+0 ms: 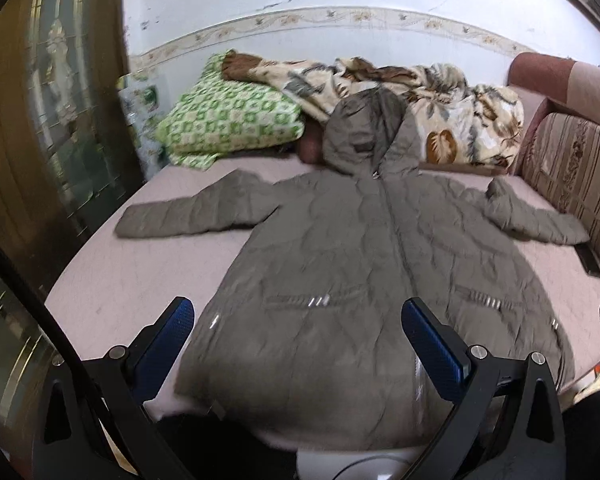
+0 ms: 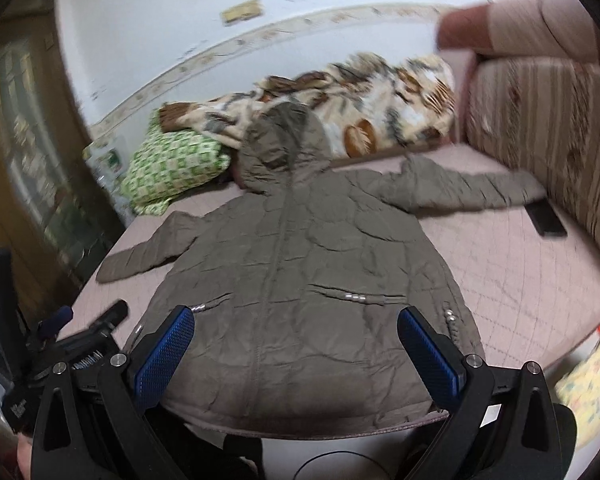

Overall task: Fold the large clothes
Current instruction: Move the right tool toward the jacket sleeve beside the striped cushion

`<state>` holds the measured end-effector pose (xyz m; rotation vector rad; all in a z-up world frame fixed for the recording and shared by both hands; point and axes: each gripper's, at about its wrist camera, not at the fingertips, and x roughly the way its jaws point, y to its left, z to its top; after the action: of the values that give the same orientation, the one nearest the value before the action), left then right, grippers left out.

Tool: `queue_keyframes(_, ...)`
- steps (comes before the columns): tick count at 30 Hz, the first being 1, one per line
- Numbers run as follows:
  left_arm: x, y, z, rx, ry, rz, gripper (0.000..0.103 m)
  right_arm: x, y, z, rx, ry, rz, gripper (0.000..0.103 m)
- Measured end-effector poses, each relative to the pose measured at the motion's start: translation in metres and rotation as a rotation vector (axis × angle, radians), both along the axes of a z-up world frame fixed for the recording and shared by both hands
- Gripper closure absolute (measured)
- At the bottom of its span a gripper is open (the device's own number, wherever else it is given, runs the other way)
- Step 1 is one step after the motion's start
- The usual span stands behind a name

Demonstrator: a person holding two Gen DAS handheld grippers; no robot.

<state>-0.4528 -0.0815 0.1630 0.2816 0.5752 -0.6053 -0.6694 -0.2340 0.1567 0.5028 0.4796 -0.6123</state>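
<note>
both tongs are seen closest, low at the front of each view. the left tongs (image 1: 296, 334) are spread wide with nothing between the blue pads, and the right tongs (image 2: 296, 336) are spread wide and empty too. both hang over the bottom hem of the coat (image 1: 364, 264), not touching it as far as can be told.

the big grey-brown coat is laid flat on the pink bed (image 1: 112, 280), front side up, zip closed, both sleeves stretched out to the sides. its hood (image 1: 364, 132) is propped up on the flowery blanket (image 1: 452, 120), beside the green pillow (image 1: 228, 120).

some things could go wrong. the coat is puffy and looks slippery, so a thin pinch could slide off. the hem hangs at the bed edge, so the coat could be dragged off by a pull. the right sleeve (image 2: 468, 188) ends just beside a dark flat thing (image 2: 546, 218) by the striped sofa back (image 2: 540, 120); it could be knocked when that sleeve is folded.

no boxes, baskets or bags are seen, so nothing is held in any.
</note>
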Motion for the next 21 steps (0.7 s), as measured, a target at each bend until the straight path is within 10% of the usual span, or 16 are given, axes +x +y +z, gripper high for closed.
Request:
queue_keyframes(8,0.036,-0.115,-0.004,-0.009,-0.148,-0.123,0.0,-0.032,-0.102,-0.016,0.121,-0.052,-0.171,0.0)
queue_keyframes(16,0.056,-0.159,-0.056,0.036,-0.021,-0.217,0.0,-0.066,-0.239,-0.028,0.192,-0.121,-0.361,0.001)
queue_keyframes(21,0.065,-0.161,-0.062,0.033,-0.005,-0.209,0.0,-0.084,-0.337,-0.047,0.232,-0.161,-0.531,0.021)
